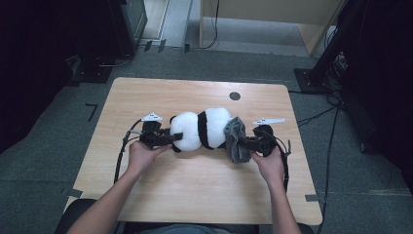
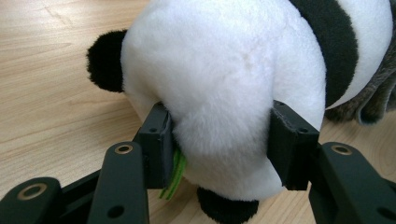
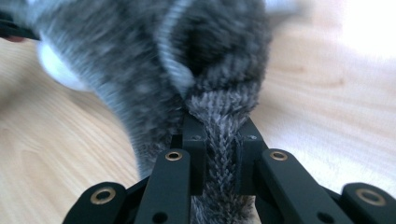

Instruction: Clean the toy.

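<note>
A soft black-and-white plush panda (image 1: 202,128) lies on its side near the middle of the pale wooden counter (image 1: 195,190), its long axis running across the counter from the person's left to right. Its round white head with black ears points to the left; its body, crossed by a black band, points to the right, where a grey knitted woollen garment (image 1: 236,139) covers that end of the panda.

The left gripper (image 1: 173,138) meets the panda's head end. In the left gripper view its jaws stand partly open and press into the white plush (image 2: 219,93) from both sides, with a small green strip (image 2: 175,175) caught by one jaw. The right gripper (image 1: 248,144) is at the panda's other end; in the right gripper view its jaws are closed tight on a fold of the grey knit (image 3: 224,116).

The counter has rounded corners and a dark round hole (image 1: 234,96) beyond the panda, toward the far edge. Around it is a grey carpeted floor (image 1: 44,146), with black cables (image 1: 316,117) lying to the panda's right and a light wooden cabinet (image 1: 272,19) farther off.
</note>
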`<move>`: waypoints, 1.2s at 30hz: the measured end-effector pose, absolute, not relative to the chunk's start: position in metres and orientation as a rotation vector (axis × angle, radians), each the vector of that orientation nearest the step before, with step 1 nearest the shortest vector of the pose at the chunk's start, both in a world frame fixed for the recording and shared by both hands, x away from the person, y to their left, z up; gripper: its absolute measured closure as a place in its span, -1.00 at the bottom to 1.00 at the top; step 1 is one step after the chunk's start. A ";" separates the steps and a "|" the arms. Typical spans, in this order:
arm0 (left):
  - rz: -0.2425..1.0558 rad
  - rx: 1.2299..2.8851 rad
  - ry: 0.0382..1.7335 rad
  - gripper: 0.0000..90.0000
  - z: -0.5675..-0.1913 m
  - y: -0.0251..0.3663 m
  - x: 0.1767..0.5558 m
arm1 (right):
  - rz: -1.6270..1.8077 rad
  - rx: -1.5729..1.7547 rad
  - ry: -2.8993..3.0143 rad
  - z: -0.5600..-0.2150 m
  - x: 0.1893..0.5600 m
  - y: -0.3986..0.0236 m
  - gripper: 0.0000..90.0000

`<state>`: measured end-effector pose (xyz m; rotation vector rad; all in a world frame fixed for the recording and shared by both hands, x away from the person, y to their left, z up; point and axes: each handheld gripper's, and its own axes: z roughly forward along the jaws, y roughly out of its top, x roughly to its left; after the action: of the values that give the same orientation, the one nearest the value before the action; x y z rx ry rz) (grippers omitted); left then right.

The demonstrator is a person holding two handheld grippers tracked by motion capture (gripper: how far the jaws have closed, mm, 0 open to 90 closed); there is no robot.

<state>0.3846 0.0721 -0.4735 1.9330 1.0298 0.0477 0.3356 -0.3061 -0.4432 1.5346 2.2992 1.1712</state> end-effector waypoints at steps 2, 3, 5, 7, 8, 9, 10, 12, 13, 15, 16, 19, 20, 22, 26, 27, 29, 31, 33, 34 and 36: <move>0.048 1.932 1.031 0.07 -0.473 0.072 0.384 | 1.199 1.489 2.296 -0.432 0.332 -0.304 0.78; 0.048 1.931 1.031 0.07 -0.473 0.072 0.384 | 1.213 1.470 2.296 -0.429 0.331 -0.302 0.78; 0.044 1.929 1.032 0.07 -0.474 0.072 0.385 | 1.237 1.423 2.320 -0.421 0.329 -0.297 0.79; 0.044 1.926 1.036 0.07 -0.474 0.072 0.385 | 1.259 1.374 2.341 -0.414 0.328 -0.288 0.79; 0.043 1.925 1.037 0.07 -0.474 0.072 0.385 | 1.267 1.352 2.350 -0.411 0.327 -0.283 0.79; 0.042 1.923 1.039 0.07 -0.473 0.072 0.385 | 1.273 1.330 2.363 -0.408 0.326 -0.278 0.79; 0.042 1.923 1.039 0.07 -0.473 0.072 0.385 | 1.276 1.294 2.378 -0.405 0.325 -0.271 0.79; 0.040 1.928 1.035 0.07 -0.473 0.072 0.386 | 1.288 1.251 2.404 -0.401 0.323 -0.261 0.79; 0.038 1.932 1.032 0.07 -0.472 0.072 0.387 | 1.298 1.236 2.416 -0.399 0.322 -0.256 0.79; 0.029 1.937 1.034 0.07 -0.471 0.072 0.388 | 1.341 1.178 2.447 -0.396 0.320 -0.244 0.79; 0.027 1.938 1.033 0.07 -0.470 0.072 0.388 | 1.350 1.162 2.457 -0.394 0.319 -0.239 0.79; 0.028 1.938 1.035 0.07 -0.470 0.071 0.388 | 1.345 1.093 2.509 -0.394 0.317 -0.219 0.79; 0.027 1.937 1.037 0.07 -0.470 0.071 0.388 | 1.342 1.073 2.526 -0.395 0.318 -0.212 0.79; 0.028 1.934 1.038 0.07 -0.469 0.071 0.388 | 1.331 1.047 2.565 -0.400 0.319 -0.199 0.78; 0.024 1.938 1.040 0.07 -0.469 0.071 0.388 | 1.314 1.020 2.642 -0.414 0.327 -0.176 0.78; 0.024 1.939 1.041 0.07 -0.469 0.071 0.388 | 1.314 1.016 2.653 -0.416 0.328 -0.173 0.79; 0.029 1.942 1.041 0.07 -0.468 0.071 0.387 | 1.315 1.009 2.681 -0.422 0.331 -0.164 0.79; 0.031 1.944 1.040 0.07 -0.468 0.071 0.387 | 1.305 1.016 2.714 -0.430 0.335 -0.157 0.79; 0.031 1.945 1.040 0.07 -0.469 0.071 0.387 | 1.264 1.028 2.734 -0.439 0.338 -0.151 0.79; 0.034 1.941 1.040 0.06 -0.470 0.071 0.386 | 1.238 1.033 2.735 -0.443 0.340 -0.150 0.79; 0.042 1.939 1.037 0.06 -0.471 0.071 0.386 | 1.208 1.043 2.722 -0.452 0.344 -0.150 0.79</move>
<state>0.3857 0.0715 -0.4713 1.9389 1.0365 0.0420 0.3440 -0.1496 -0.4518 1.0433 2.7225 1.2077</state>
